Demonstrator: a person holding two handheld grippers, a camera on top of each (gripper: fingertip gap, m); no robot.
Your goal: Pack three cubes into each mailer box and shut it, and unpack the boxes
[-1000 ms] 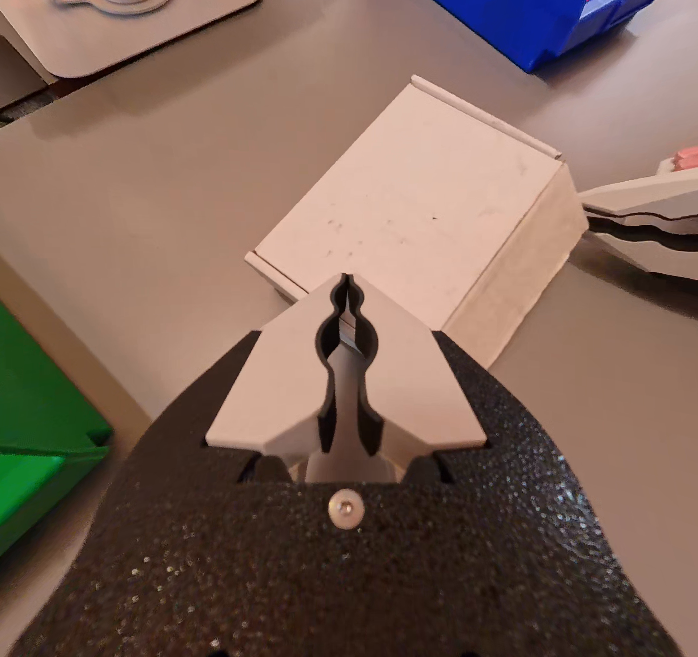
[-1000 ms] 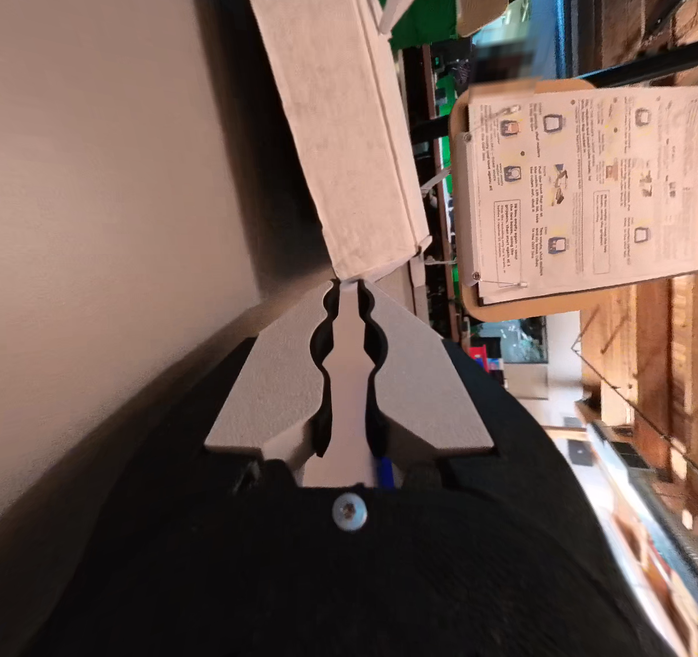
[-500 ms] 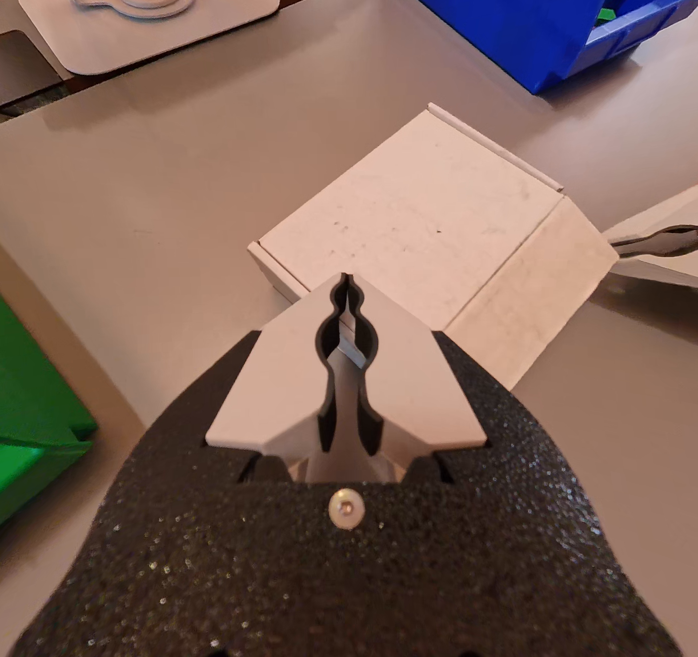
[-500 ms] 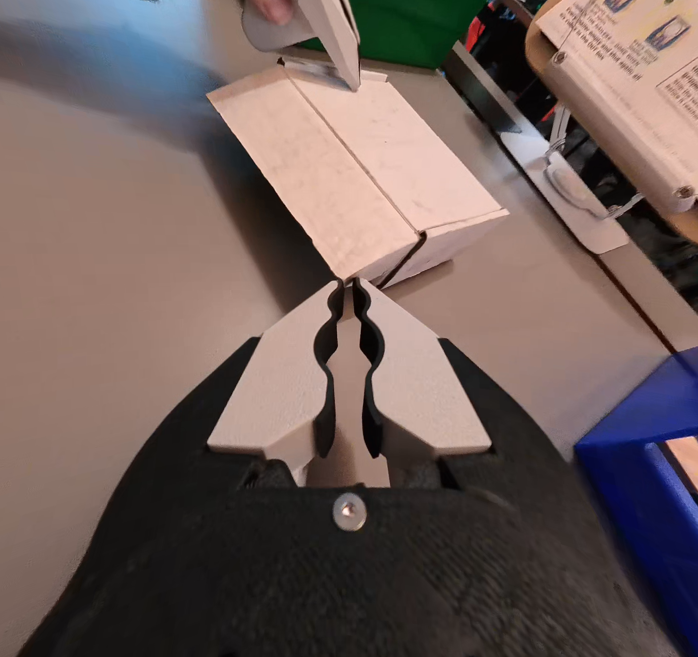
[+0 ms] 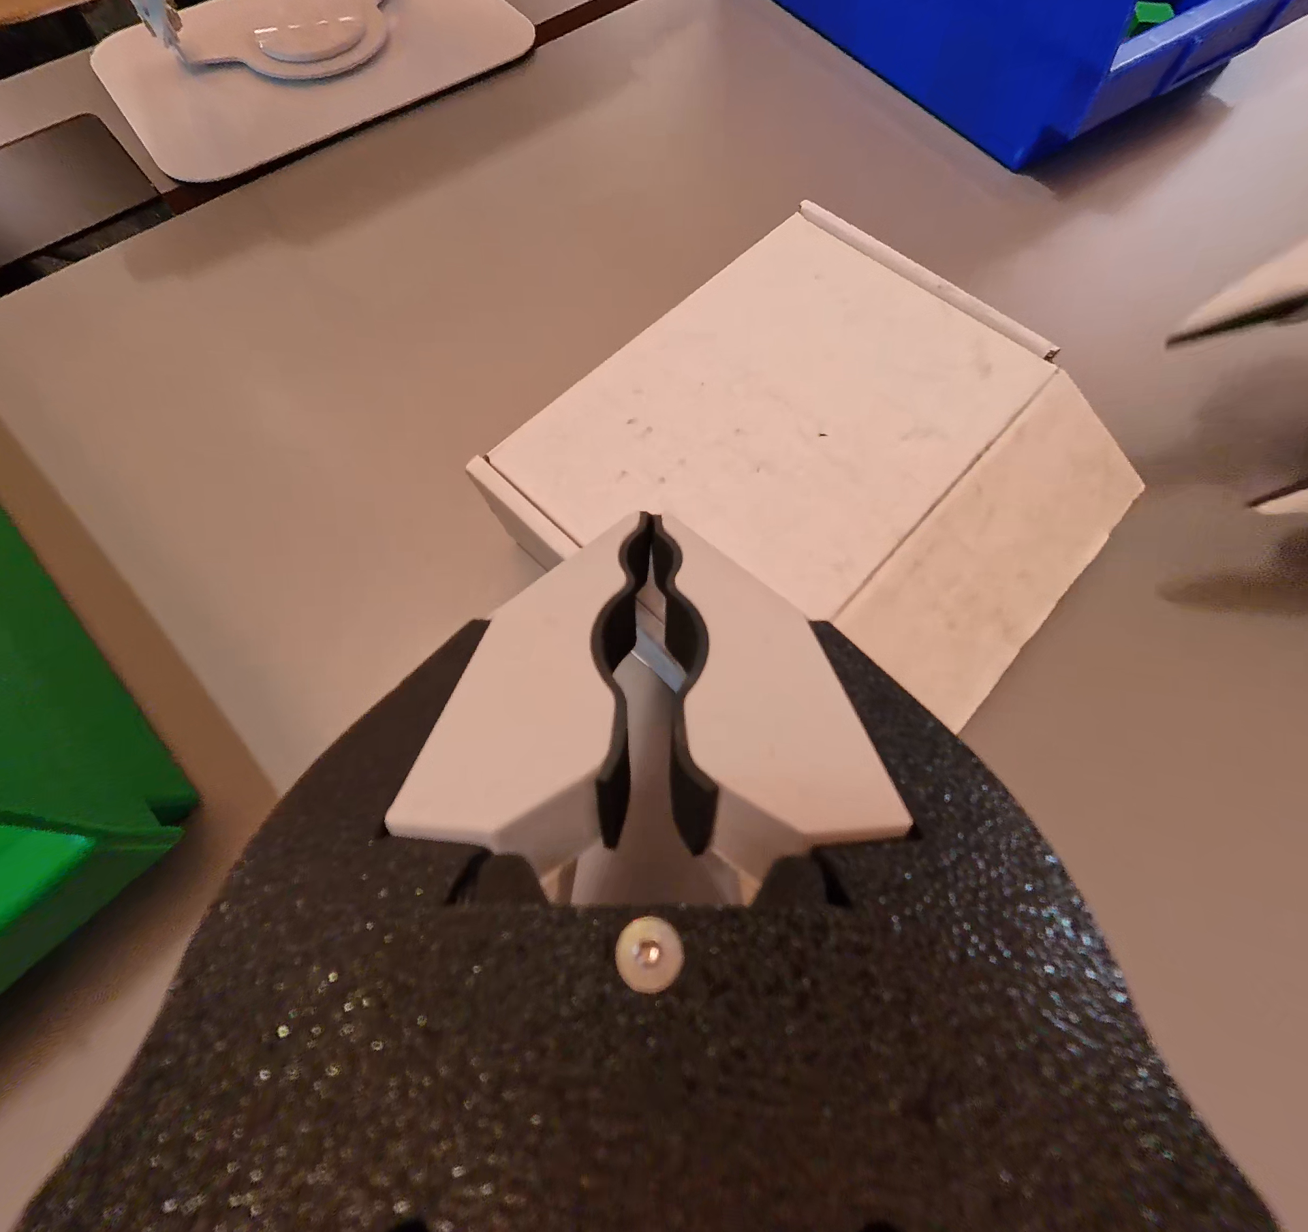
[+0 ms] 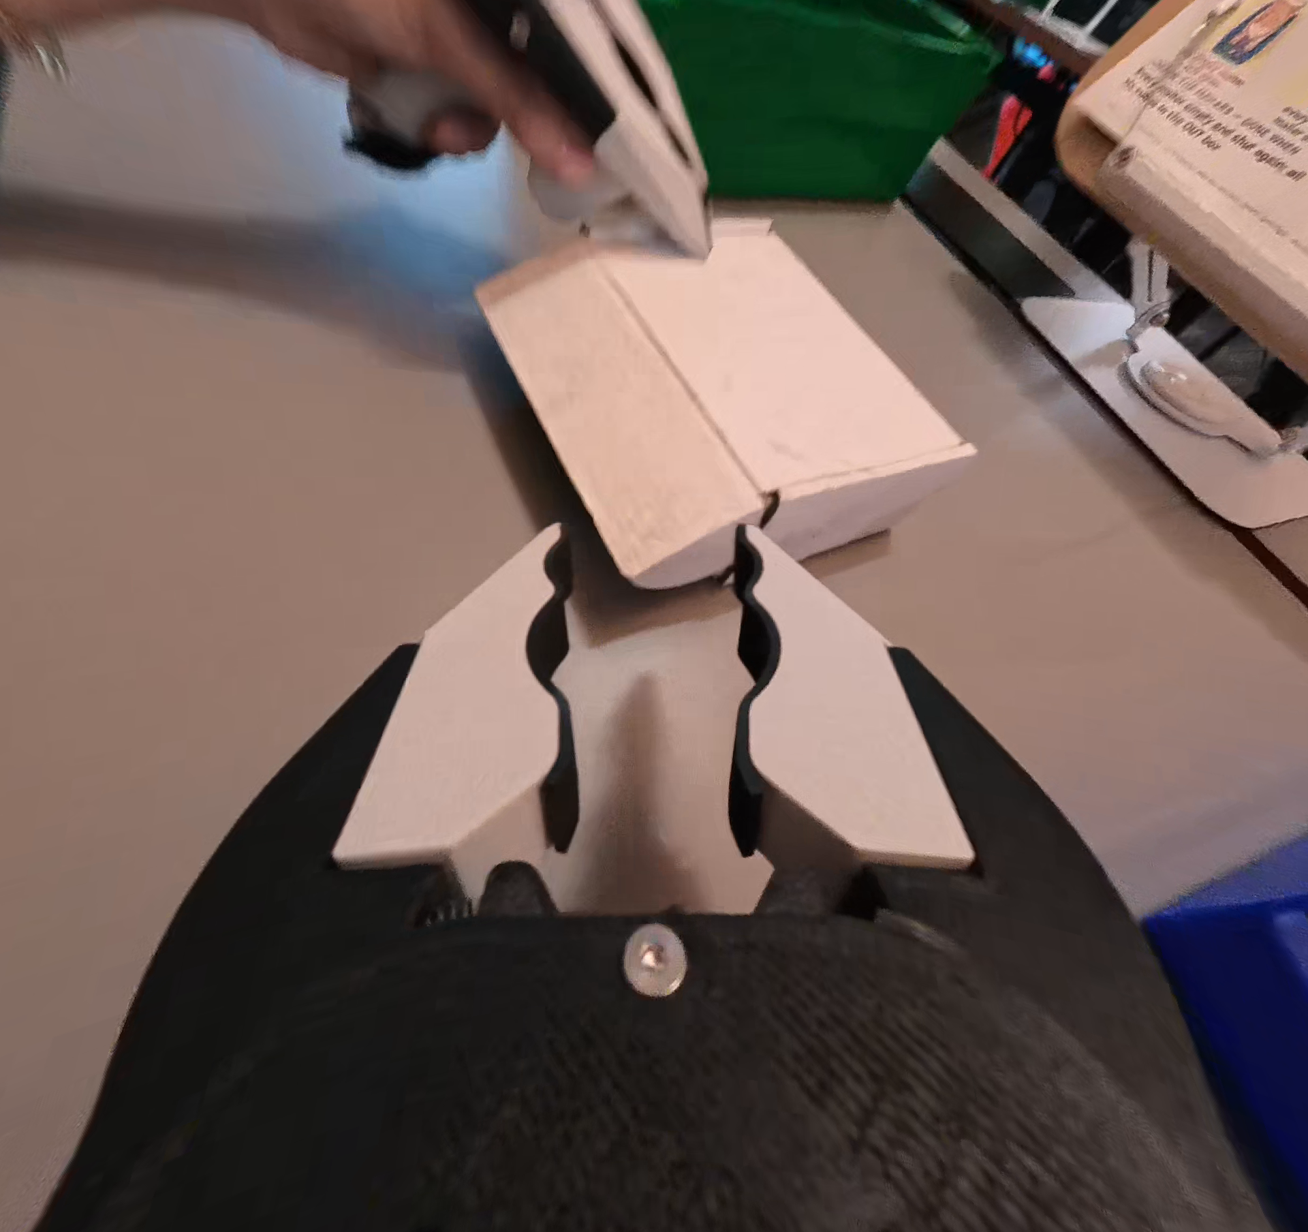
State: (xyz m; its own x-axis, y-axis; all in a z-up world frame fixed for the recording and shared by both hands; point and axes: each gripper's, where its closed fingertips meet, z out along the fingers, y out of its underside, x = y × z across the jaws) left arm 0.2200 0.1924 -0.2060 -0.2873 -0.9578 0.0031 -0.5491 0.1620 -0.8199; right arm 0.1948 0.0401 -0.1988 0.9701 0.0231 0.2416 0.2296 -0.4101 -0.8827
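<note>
With the white mailer box [image 5: 800, 433] sitting closed on the tabletop [image 5: 354, 348], this looks like the unpack step: left tool [image 5: 650, 525] is pinched shut, tips on the near corner, gripping nothing I can see; right tool [image 6: 651, 547] gapes empty just short of the front flap, which probably needs prying.

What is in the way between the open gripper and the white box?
Nothing visible. The right gripper is open, and only bare table lies between its fingers and the near corner of the closed white mailer box. The left gripper is shut at the box's far end, not in the path.
</note>
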